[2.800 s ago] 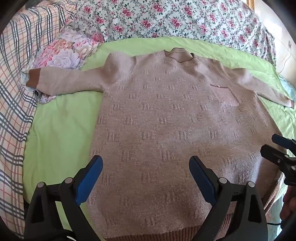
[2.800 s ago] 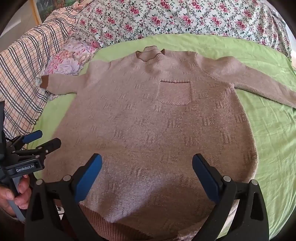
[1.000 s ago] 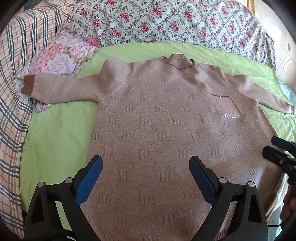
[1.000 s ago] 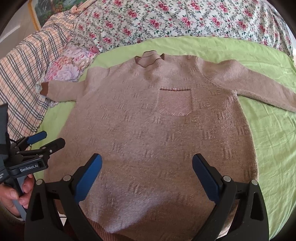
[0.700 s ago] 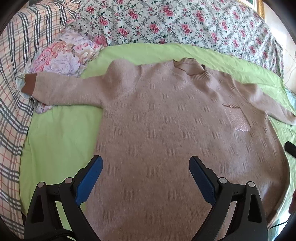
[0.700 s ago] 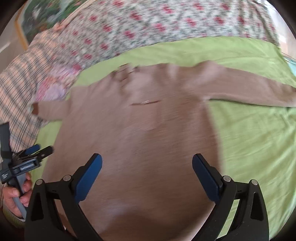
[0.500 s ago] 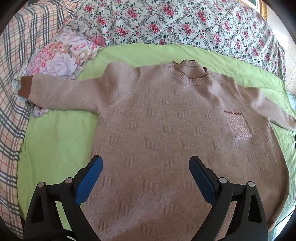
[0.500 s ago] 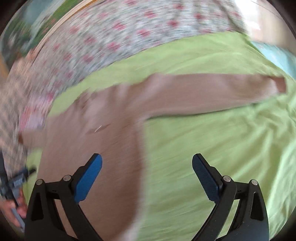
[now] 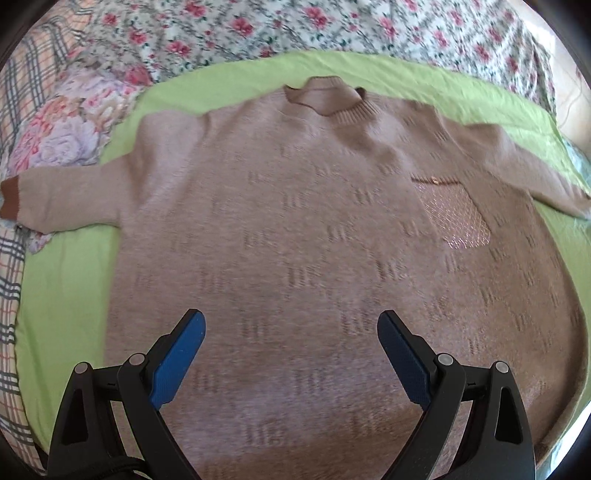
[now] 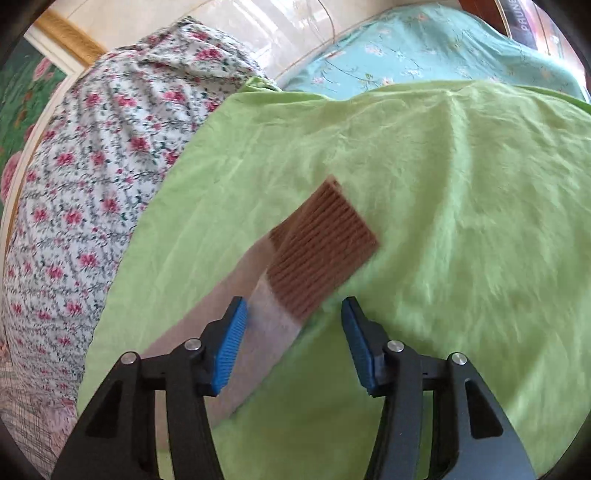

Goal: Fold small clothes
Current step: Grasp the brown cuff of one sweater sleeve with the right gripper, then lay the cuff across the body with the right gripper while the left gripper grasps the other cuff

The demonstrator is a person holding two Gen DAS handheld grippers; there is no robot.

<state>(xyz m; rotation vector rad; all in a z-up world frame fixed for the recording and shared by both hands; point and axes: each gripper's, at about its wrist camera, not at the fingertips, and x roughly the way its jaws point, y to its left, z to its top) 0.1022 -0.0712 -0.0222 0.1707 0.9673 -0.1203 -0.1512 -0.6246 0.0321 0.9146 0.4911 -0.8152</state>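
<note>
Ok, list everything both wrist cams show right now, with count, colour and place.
sweater: one, beige-brown knit, spread flat front-up on the sheet, chest pocket showing
sleeve cuff: one, darker brown ribbed, lying on the sheet just ahead of the right gripper
green sheet: one, lime green, under the sweater
floral quilt: one, white with pink roses, beyond the collar
flowered pillow: one, pink and lilac, by the other sleeve
plaid blanket: one, checked, left edge
turquoise cover: one, beyond the sheet
left gripper: open, over the sweater's lower body
right gripper: open, at the cuff
</note>
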